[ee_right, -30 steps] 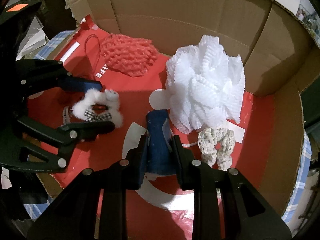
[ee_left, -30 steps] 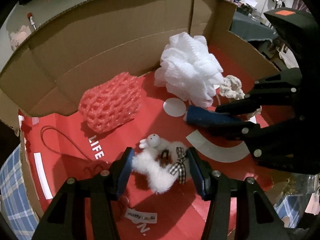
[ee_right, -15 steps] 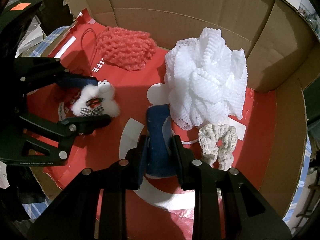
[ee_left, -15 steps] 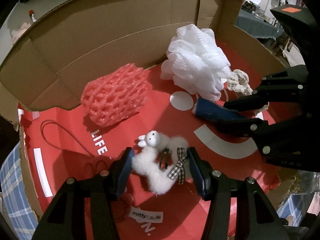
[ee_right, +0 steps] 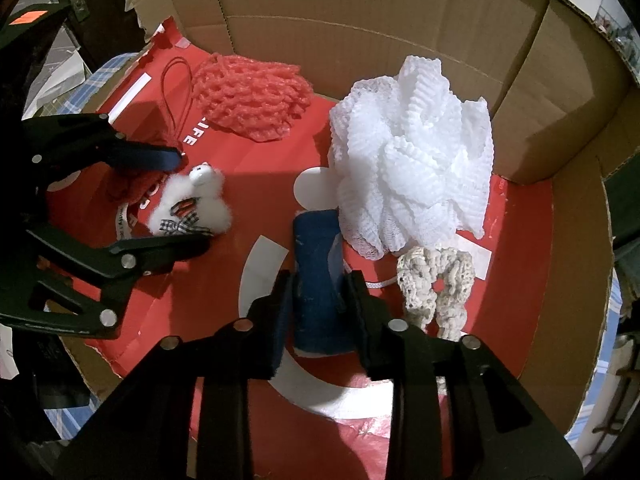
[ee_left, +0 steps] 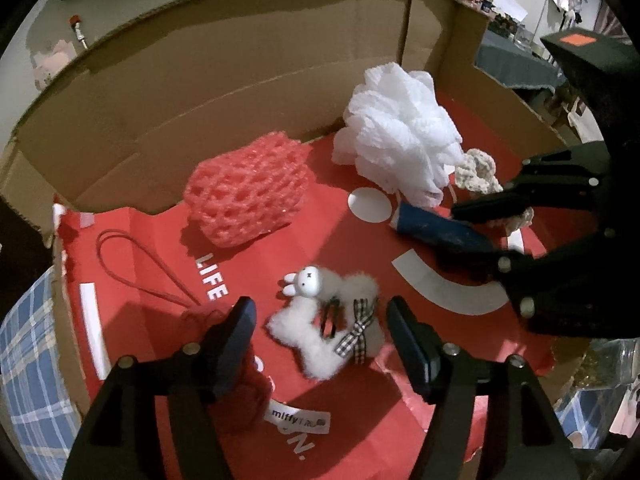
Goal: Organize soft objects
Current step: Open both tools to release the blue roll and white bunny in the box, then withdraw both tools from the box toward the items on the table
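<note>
Five soft things lie on the red paper bag [ee_left: 160,336] that lines the floor of the open brown cardboard box [ee_left: 224,92], one of each kind. From left to right in the left wrist view: one red foam net sleeve [ee_left: 246,192] near the back wall, one fluffy white rabbit plush with a checked bow and a hair clip [ee_left: 328,320] at the front, one white mesh bath pouf [ee_left: 396,136] towards the back, one dark blue cloth roll [ee_left: 434,228], and one cream crocheted scrunchie [ee_left: 476,170] just beside the pouf.

The left gripper [ee_left: 320,336] has just been opening; its fingers stand wide on either side of the rabbit plush, clear of it, gripping nothing. The right gripper [ee_right: 320,300] has also just been opening; its fingers flank the blue roll with a thin gap on both sides, and it no longer pinches it.

The box walls rise at the left, back and right. Bare red floor shows between the net sleeve and the pouf, and between the two grippers.
</note>
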Available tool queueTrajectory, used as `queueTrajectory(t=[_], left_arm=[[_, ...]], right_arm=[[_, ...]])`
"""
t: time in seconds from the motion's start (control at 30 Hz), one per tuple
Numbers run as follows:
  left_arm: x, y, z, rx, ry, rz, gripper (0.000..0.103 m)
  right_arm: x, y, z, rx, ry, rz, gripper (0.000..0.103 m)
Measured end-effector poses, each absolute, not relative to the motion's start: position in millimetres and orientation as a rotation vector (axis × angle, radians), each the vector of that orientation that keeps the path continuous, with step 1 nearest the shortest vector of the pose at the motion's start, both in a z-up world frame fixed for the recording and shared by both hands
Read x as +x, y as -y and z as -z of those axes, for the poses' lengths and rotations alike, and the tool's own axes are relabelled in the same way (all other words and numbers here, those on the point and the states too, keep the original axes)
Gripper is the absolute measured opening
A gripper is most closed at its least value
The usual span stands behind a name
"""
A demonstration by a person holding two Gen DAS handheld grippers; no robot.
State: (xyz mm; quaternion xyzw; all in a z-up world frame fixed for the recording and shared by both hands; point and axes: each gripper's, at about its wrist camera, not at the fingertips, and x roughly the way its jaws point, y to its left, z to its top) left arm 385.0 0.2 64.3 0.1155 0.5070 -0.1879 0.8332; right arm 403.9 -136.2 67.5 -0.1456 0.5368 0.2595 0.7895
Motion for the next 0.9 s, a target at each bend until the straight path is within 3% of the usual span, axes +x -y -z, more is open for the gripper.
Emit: queueTrajectory(t=[0.03,0.07,0.57,0.9], left_arm=[[384,-3,-66,0.24,-1.072,0.397,0.071],[382,-6,-68,0.229,-1.066,0.392,0.071],[309,-35,-148,0.069,-0.87,0.347,0.096],[227,-35,-197,0.054,-0.682,0.332,0.103]], right_arm=[[403,137,-68,-0.312,-1.153,-0.559,0.049],[403,137,-70,-0.31,-1.145,-0.559,0.068],[345,152,-144,-0.278,-0.991,-0.533,0.07],[258,180,-216,-0.228,-0.801,-0.487,0.084]])
